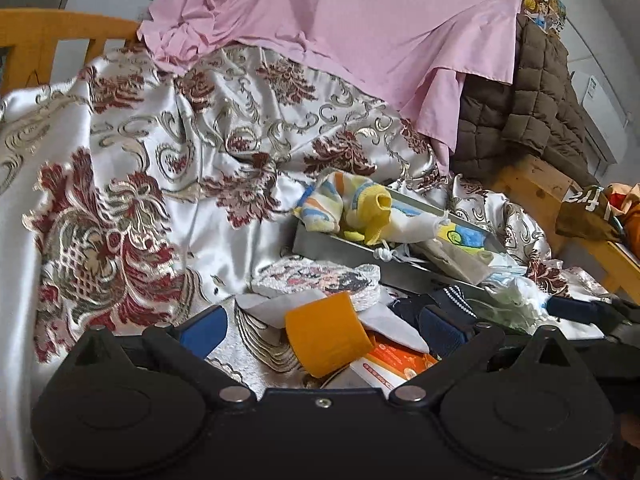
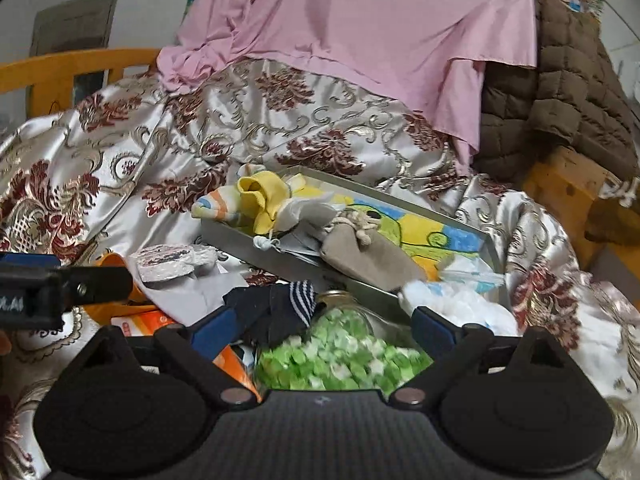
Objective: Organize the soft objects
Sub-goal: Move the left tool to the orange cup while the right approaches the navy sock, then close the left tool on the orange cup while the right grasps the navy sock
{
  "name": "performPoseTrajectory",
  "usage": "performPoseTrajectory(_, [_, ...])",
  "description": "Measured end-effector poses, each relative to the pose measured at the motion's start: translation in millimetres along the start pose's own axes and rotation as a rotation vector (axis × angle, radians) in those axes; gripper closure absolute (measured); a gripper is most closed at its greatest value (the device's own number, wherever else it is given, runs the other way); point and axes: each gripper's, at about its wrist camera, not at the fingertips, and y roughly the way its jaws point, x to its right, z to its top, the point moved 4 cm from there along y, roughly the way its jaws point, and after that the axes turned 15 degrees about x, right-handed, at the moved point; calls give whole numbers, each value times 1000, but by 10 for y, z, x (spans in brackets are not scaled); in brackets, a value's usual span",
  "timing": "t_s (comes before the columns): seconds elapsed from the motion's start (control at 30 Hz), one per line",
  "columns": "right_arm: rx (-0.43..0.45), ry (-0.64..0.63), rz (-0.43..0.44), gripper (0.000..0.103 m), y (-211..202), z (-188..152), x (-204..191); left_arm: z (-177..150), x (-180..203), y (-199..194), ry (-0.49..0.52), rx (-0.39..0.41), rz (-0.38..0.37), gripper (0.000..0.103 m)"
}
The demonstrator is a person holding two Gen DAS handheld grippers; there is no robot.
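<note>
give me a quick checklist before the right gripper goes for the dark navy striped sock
1. Right gripper jaws open: ok, they stand wide with nothing pressed between the pads.
2. Dark navy striped sock reachable: ok, it lies just ahead, near the left finger.
3. Glass jar of green and white candies out of the way: not ok, it lies between the fingers, right beside the sock.
4. Left gripper clear of the sock: ok, it is open around an orange cylinder, off to the side.
5. Room in the grey metal tray: cannot tell, cloths and pouches already crowd it.

Striped socks — heaped in tray
</note>
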Motion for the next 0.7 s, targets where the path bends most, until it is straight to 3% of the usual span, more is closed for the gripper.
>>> performPoseTrajectory(0.13, [-19, -38, 28, 10, 154, 1, -82, -46, -82, 58, -74, -39, 11, 14])
performPoseTrajectory(0.3, [-58, -110, 54, 16, 350, -23, -213, -48, -184, 73, -154, -44, 31, 17])
performPoseTrajectory(0.7, [-90, -117, 20, 33, 527, -103, -331, -79, -80, 74, -124, -50, -34, 36])
